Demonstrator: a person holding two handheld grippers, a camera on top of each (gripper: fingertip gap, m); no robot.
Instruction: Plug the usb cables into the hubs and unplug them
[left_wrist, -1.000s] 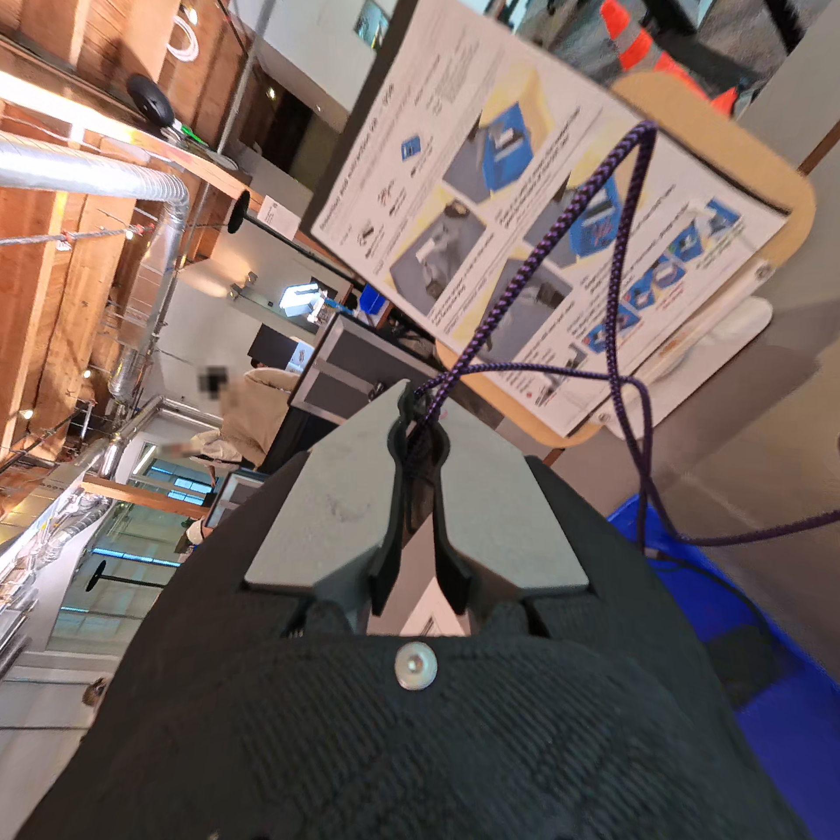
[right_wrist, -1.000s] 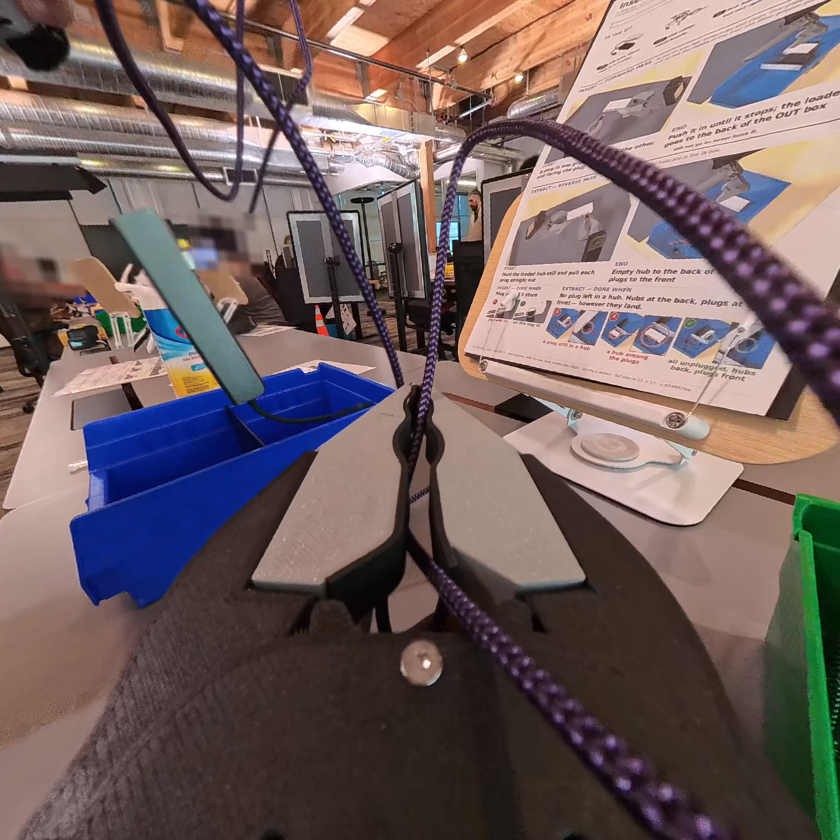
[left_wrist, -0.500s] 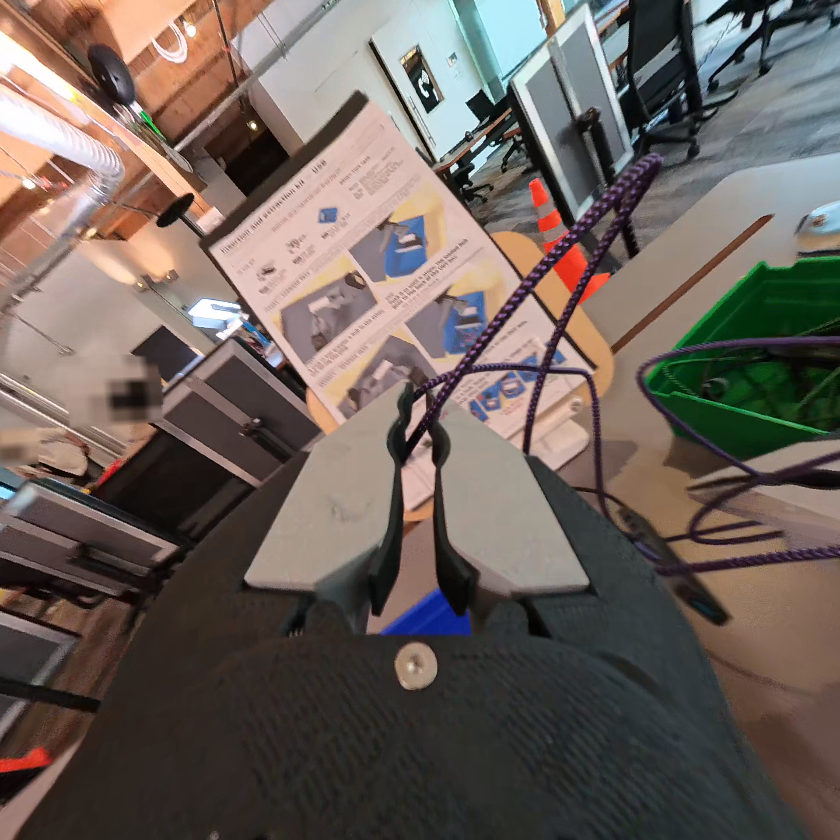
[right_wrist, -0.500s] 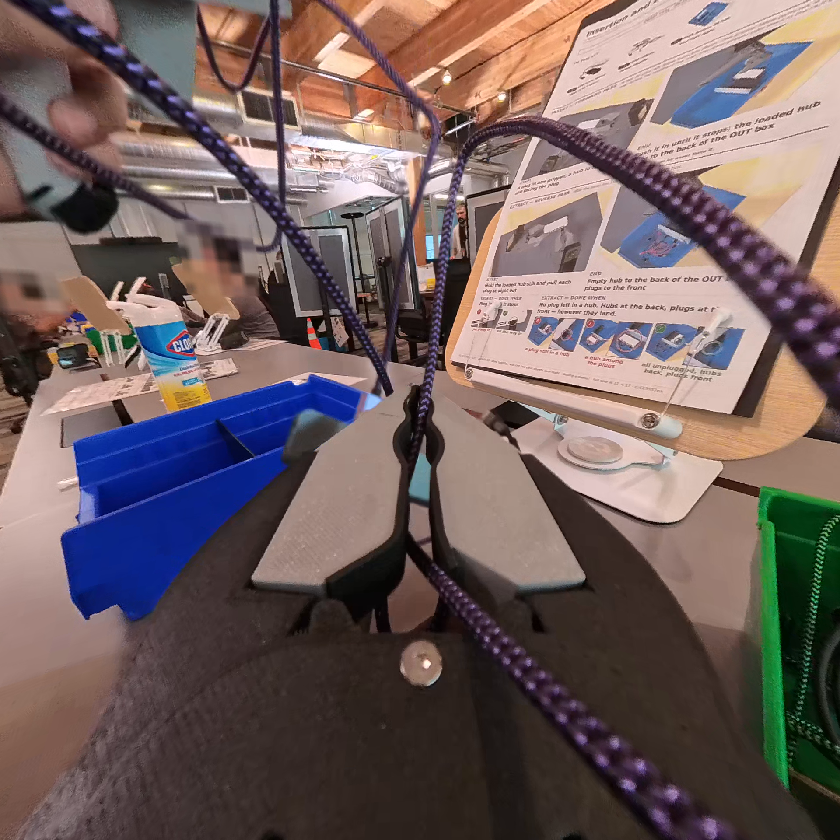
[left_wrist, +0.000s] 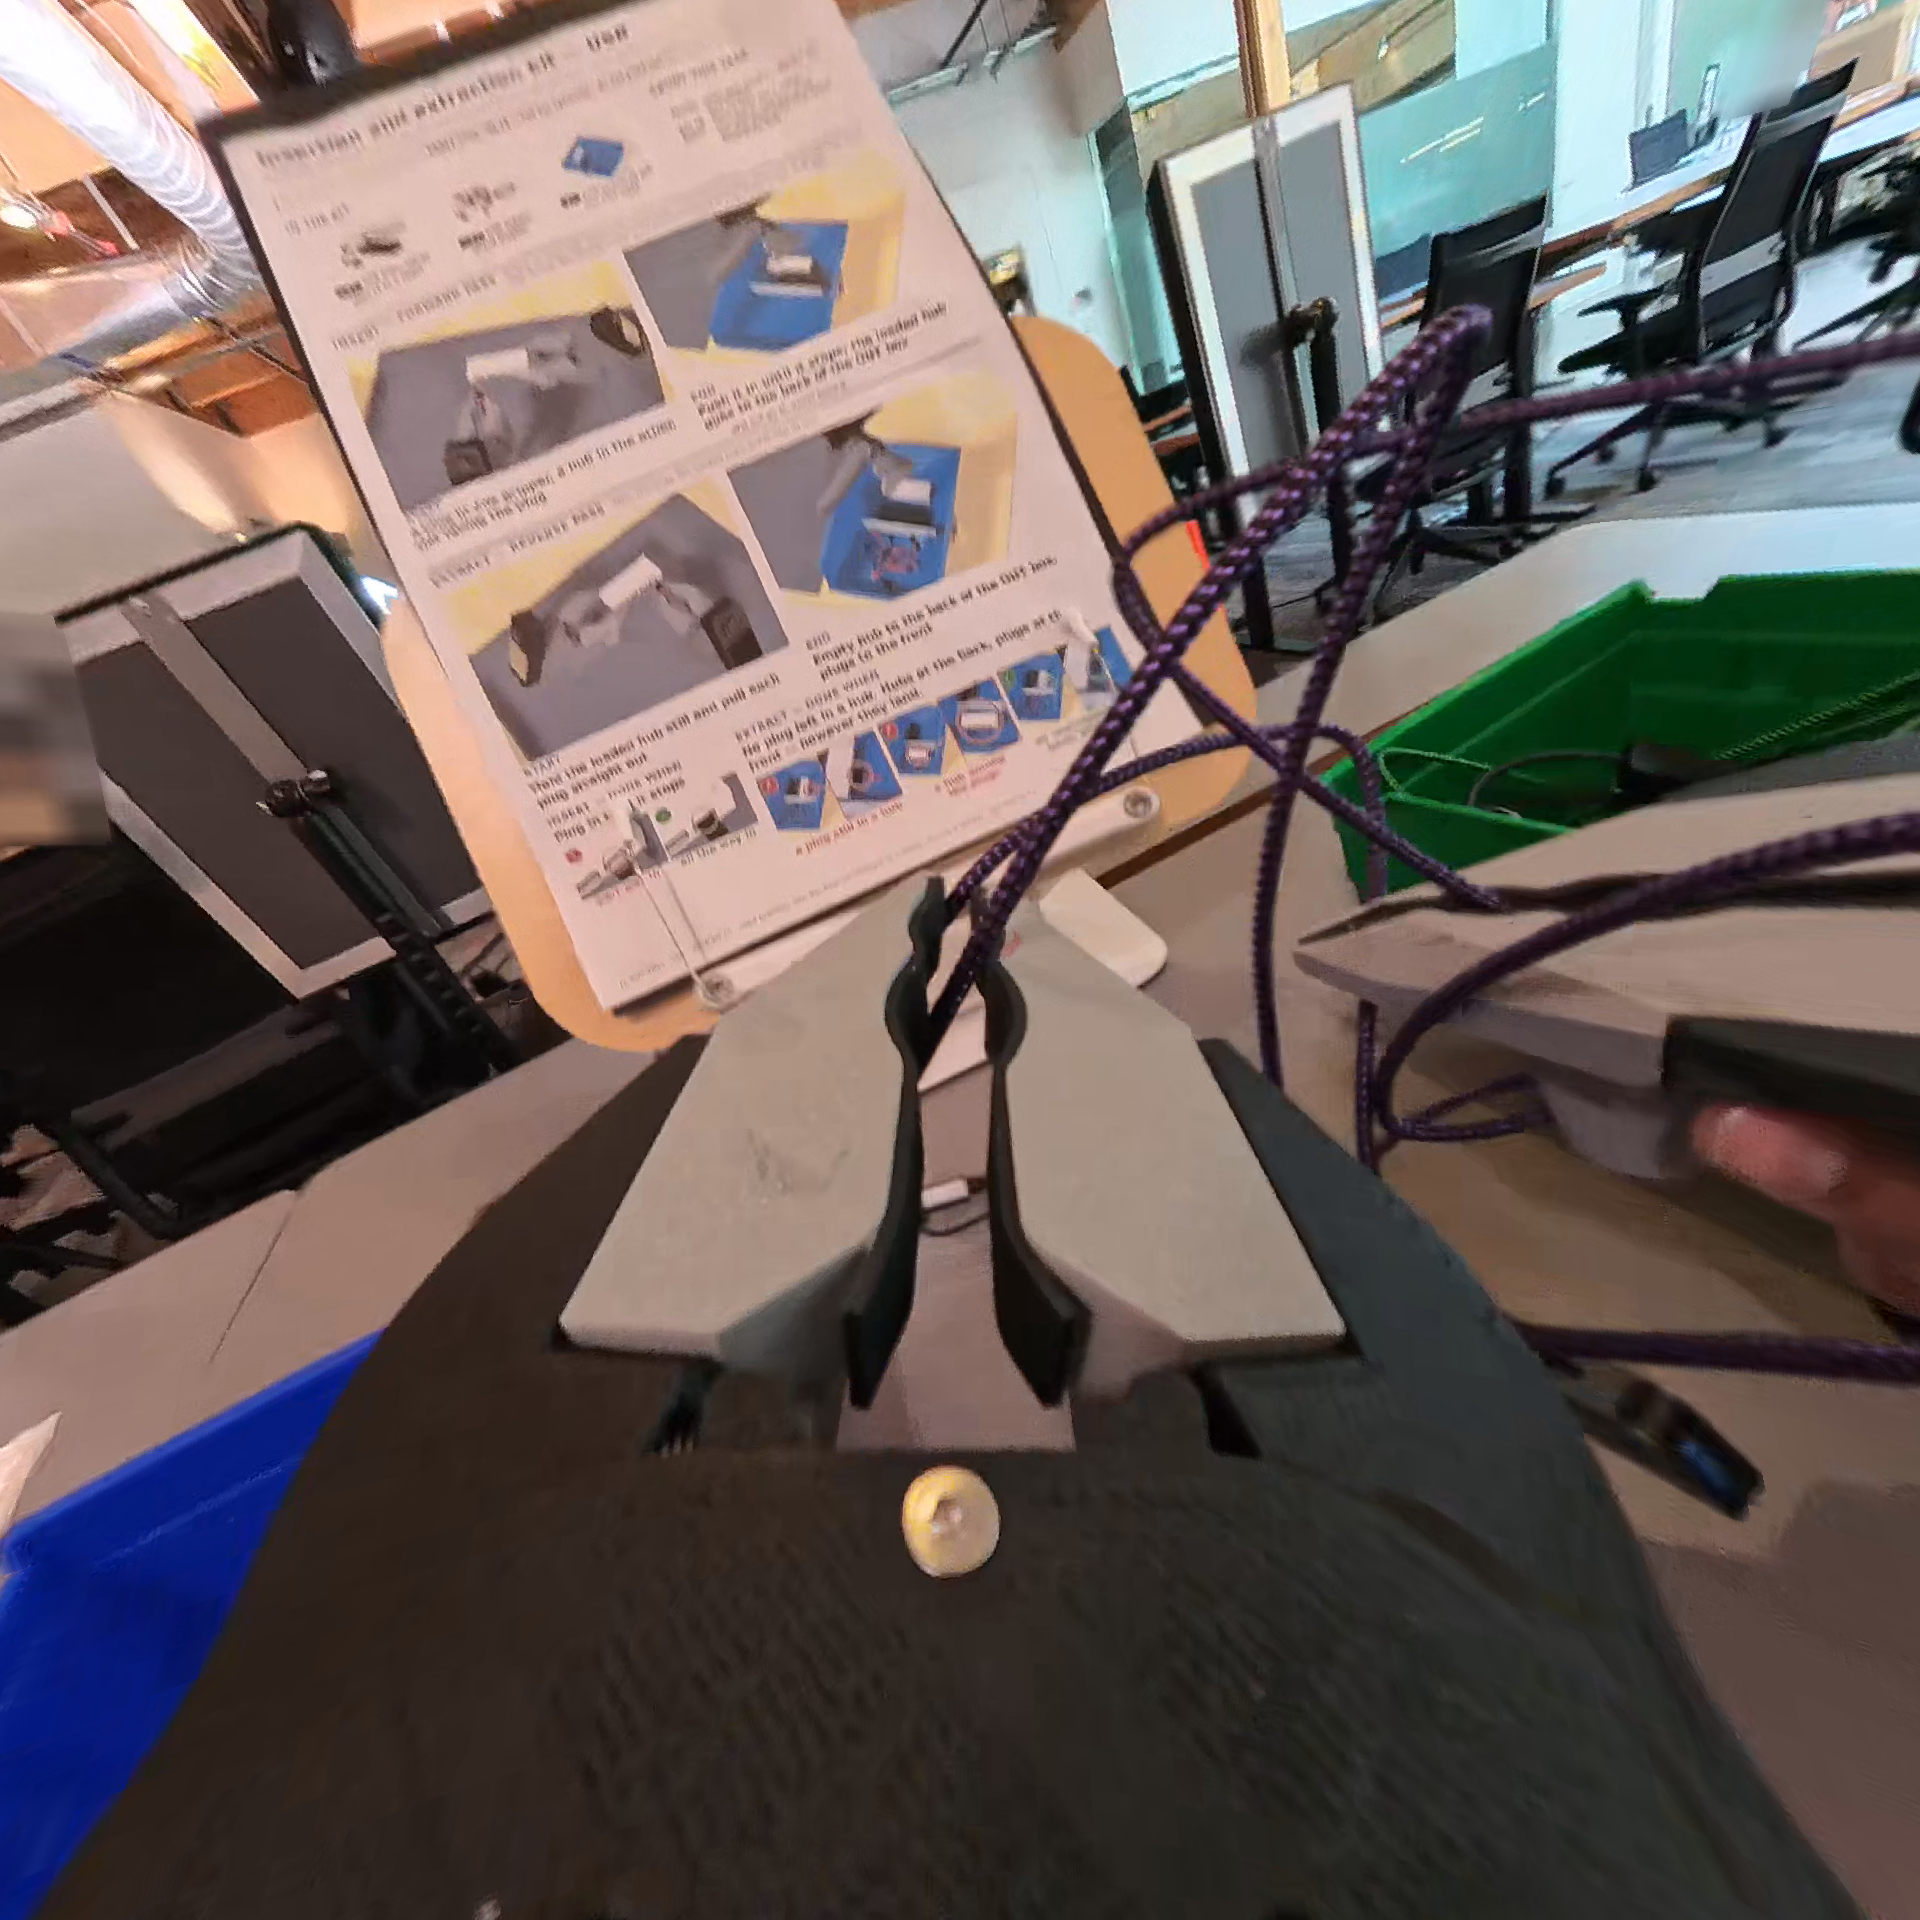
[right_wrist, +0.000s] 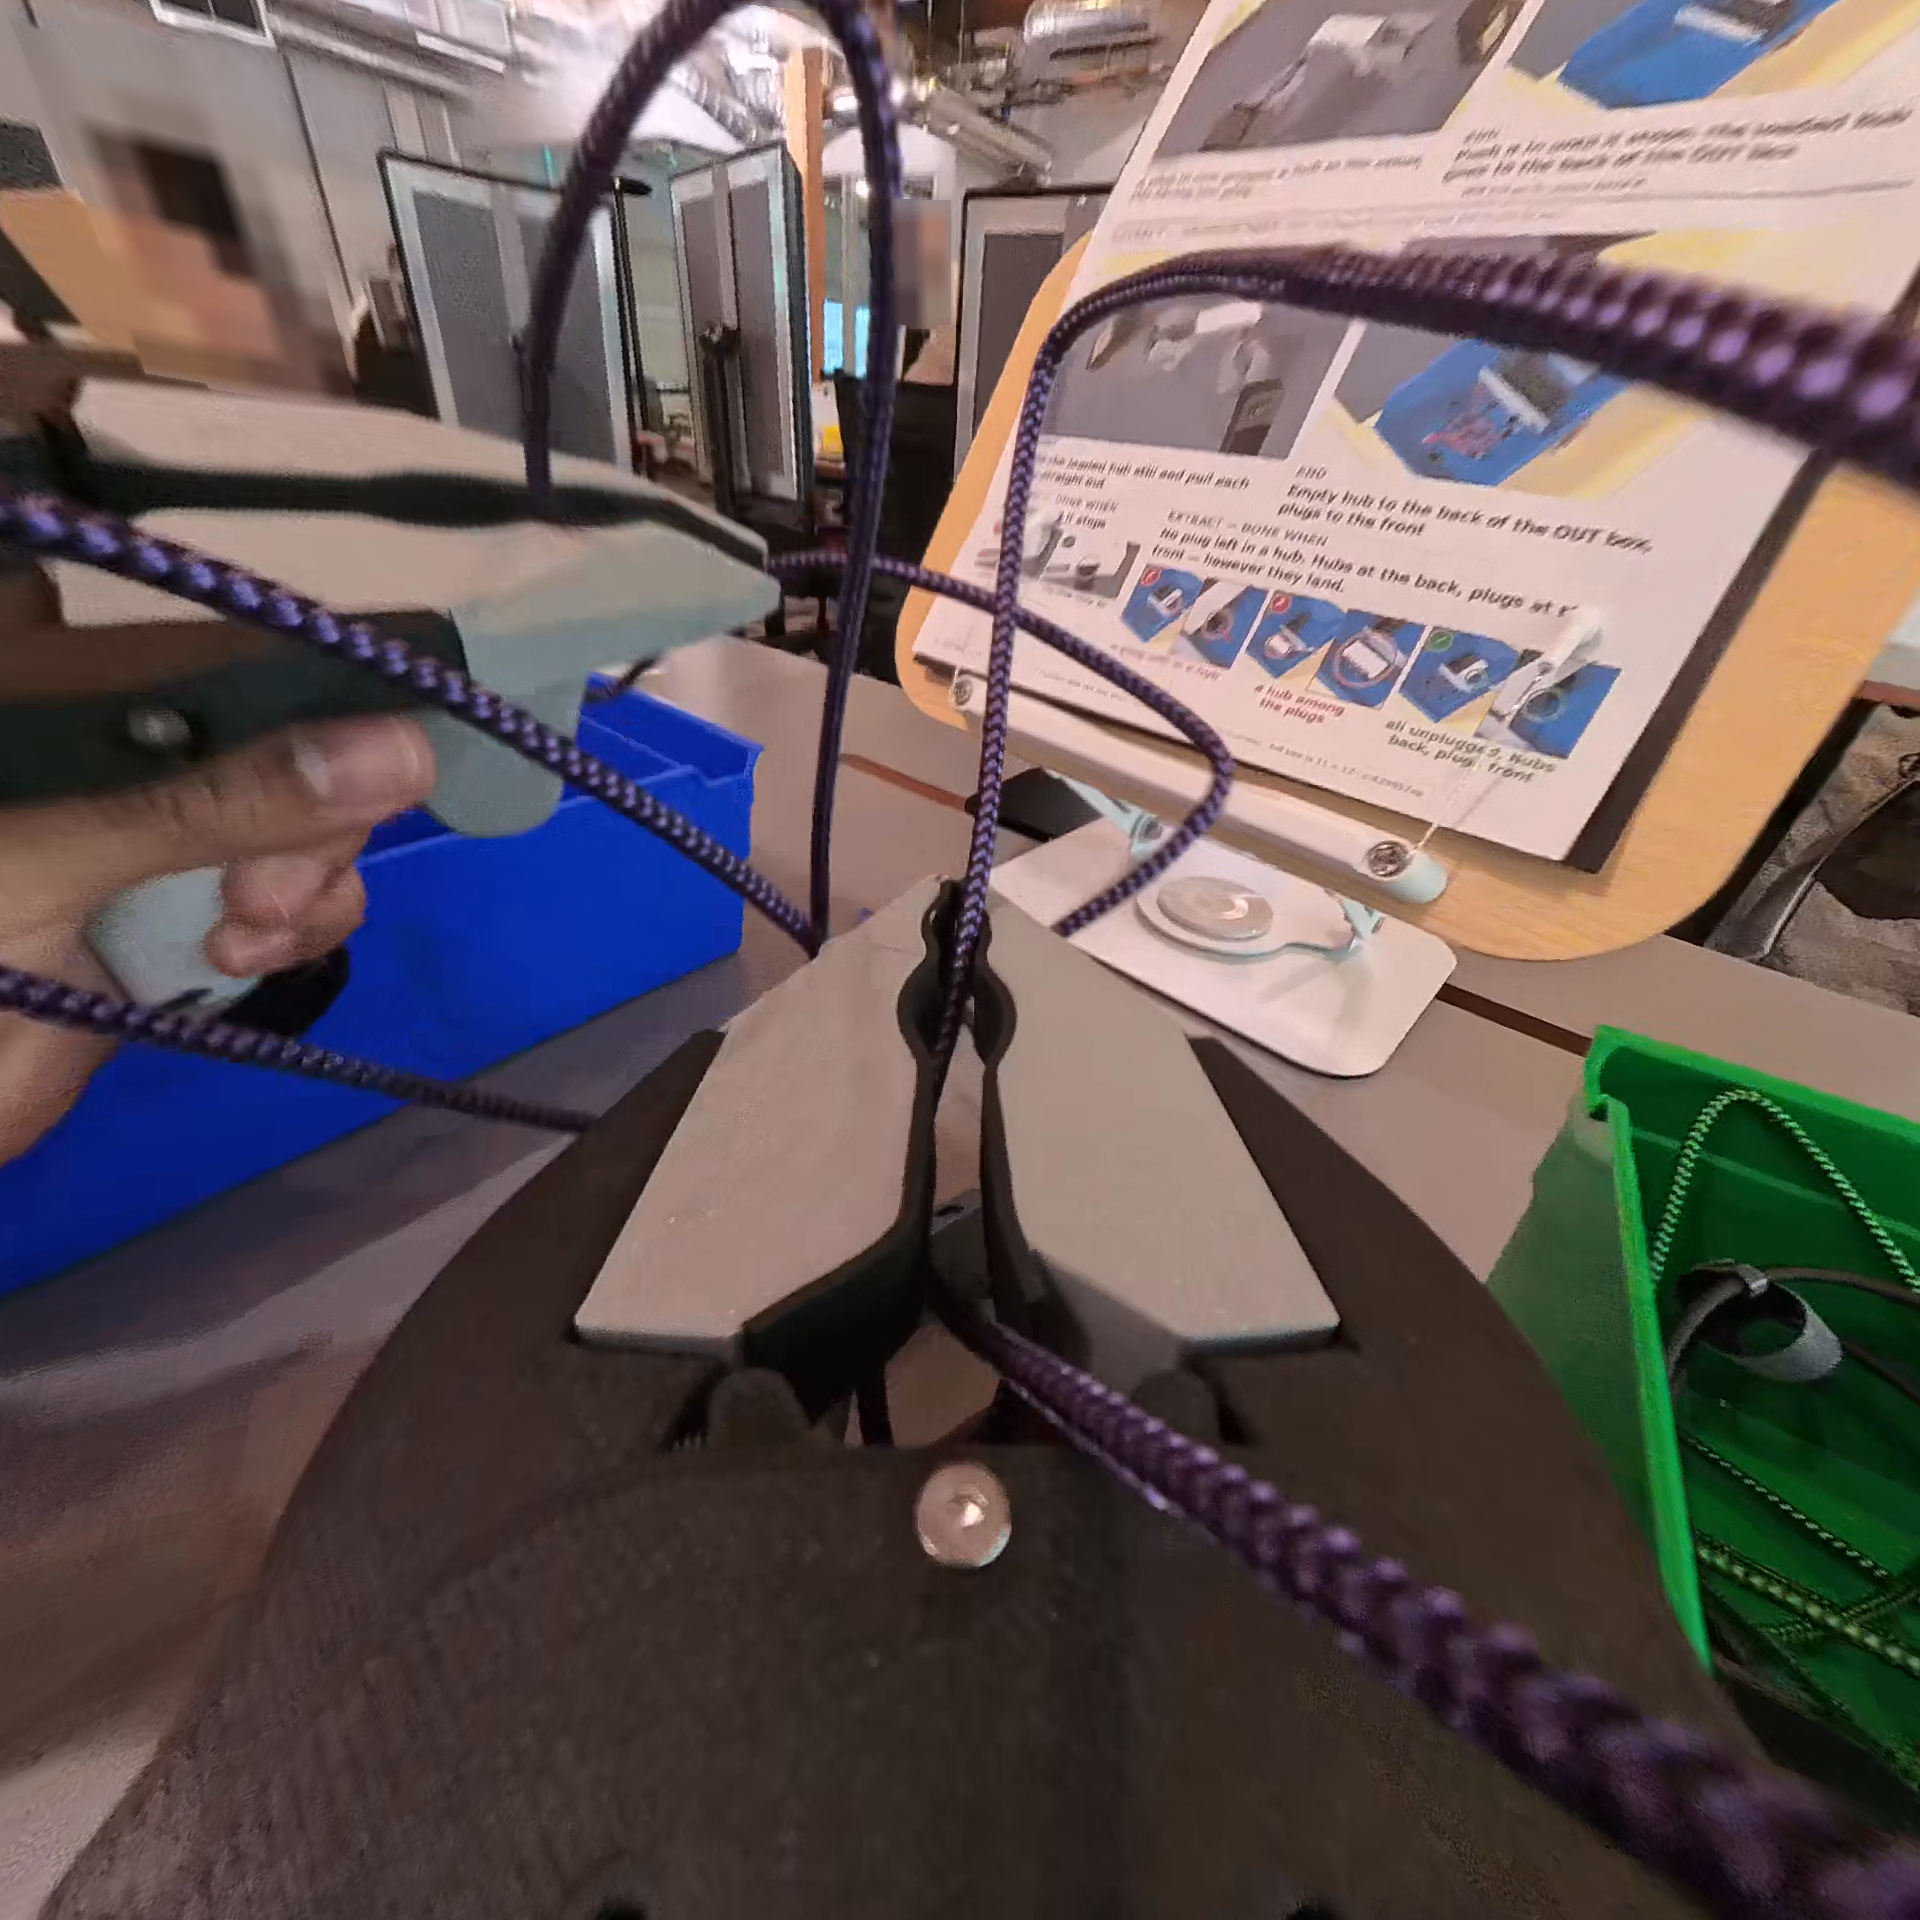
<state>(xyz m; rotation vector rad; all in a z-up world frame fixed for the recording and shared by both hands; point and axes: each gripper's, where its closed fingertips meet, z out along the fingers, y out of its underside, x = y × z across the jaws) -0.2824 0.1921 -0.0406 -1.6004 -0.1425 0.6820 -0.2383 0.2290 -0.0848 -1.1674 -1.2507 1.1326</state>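
Note:
A purple braided USB cable (left_wrist: 1449, 332) loops in the air between both grippers. My left gripper (left_wrist: 958, 961) is shut on one strand of it at the fingertips. My right gripper (right_wrist: 956, 935) is shut on another strand (right_wrist: 1299, 1527), which also trails back over its body. A black plug with a blue insert (left_wrist: 1688, 1449) shows at the lower right of the left wrist view. The right gripper (left_wrist: 1558, 987) shows side-on there, and the left gripper (right_wrist: 416, 582) shows at the left of the right wrist view. No hub is clearly in view.
A green bin (left_wrist: 1662, 717) with more cables stands at the right, also in the right wrist view (right_wrist: 1662, 1299). A blue bin (right_wrist: 468, 935) stands at the left. An instruction board on a stand (left_wrist: 675, 468) rises behind on the grey table (left_wrist: 1558, 1195). Tip to tip, the grippers are about 8 cm apart.
The left gripper has swung from pointing upward to level and turned right. The two grippers have come close side by side, each now in the other's view. Both still hold the cable.

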